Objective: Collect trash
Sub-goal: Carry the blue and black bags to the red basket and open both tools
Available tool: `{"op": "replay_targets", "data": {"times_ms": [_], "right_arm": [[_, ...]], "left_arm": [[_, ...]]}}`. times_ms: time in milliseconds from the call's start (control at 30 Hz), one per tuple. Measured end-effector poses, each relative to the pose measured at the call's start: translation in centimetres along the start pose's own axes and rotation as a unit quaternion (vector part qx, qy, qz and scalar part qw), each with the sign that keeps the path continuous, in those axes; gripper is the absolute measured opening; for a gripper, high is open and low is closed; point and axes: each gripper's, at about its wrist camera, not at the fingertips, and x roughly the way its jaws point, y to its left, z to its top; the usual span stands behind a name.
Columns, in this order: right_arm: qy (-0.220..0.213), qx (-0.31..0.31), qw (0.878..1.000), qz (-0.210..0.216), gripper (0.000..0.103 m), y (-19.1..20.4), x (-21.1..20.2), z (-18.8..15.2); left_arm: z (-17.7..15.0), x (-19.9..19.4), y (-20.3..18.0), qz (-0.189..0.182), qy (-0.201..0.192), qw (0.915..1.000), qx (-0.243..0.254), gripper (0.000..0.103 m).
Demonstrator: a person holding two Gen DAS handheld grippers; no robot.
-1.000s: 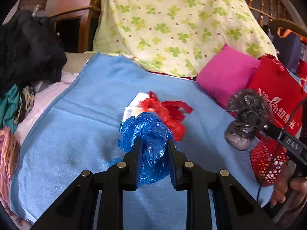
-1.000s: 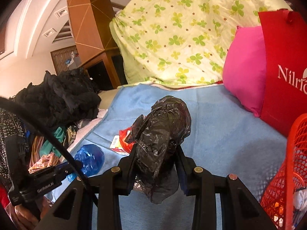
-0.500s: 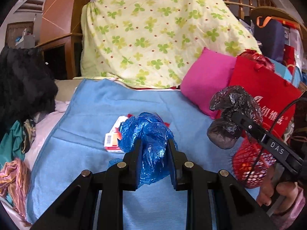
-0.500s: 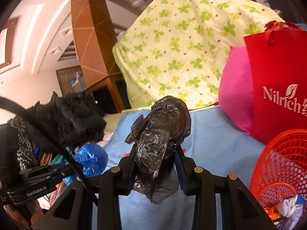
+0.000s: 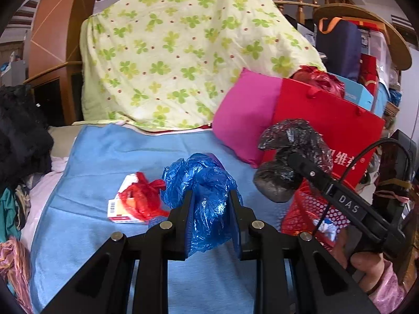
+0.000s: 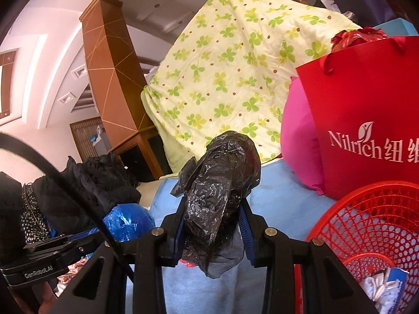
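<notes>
My left gripper (image 5: 210, 198) is shut on a crumpled blue plastic bag (image 5: 201, 183) and holds it above the blue blanket (image 5: 104, 162). My right gripper (image 6: 213, 209) is shut on a crumpled black plastic bag (image 6: 220, 172), held in the air just left of the red mesh basket (image 6: 371, 225). The basket also shows in the left wrist view (image 5: 309, 209), under the black bag (image 5: 290, 157), with some trash inside. A red plastic bag (image 5: 141, 198) lies on a white carton (image 5: 117, 206) on the blanket.
A pink cushion (image 5: 246, 120), a red paper shopping bag (image 5: 322, 120) and a clover-print quilt (image 5: 183, 52) stand at the back. A pile of dark clothes (image 5: 21, 136) lies at the left. Stacked boxes are behind the shopping bag.
Both grippers have risen and swung right toward the red basket, still holding their bags. The black bag now hangs near the basket's rim.
</notes>
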Motion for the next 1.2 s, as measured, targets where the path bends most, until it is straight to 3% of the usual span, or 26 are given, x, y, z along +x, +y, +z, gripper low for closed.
{"op": "replay_targets", "data": {"times_ms": [700, 1200], "right_arm": [[-0.035, 0.039, 0.998, -0.031, 0.039, -4.5, -4.0, 1.2], [-0.067, 0.127, 0.988, -0.057, 0.040, -11.3, -8.5, 1.8]], "left_arm": [[0.9, 0.1, -5.8, -0.083, 0.013, 0.9961, 0.027, 0.026], [0.9, 0.7, -10.1, -0.148, 0.021, 0.9871, 0.056, 0.026]]}}
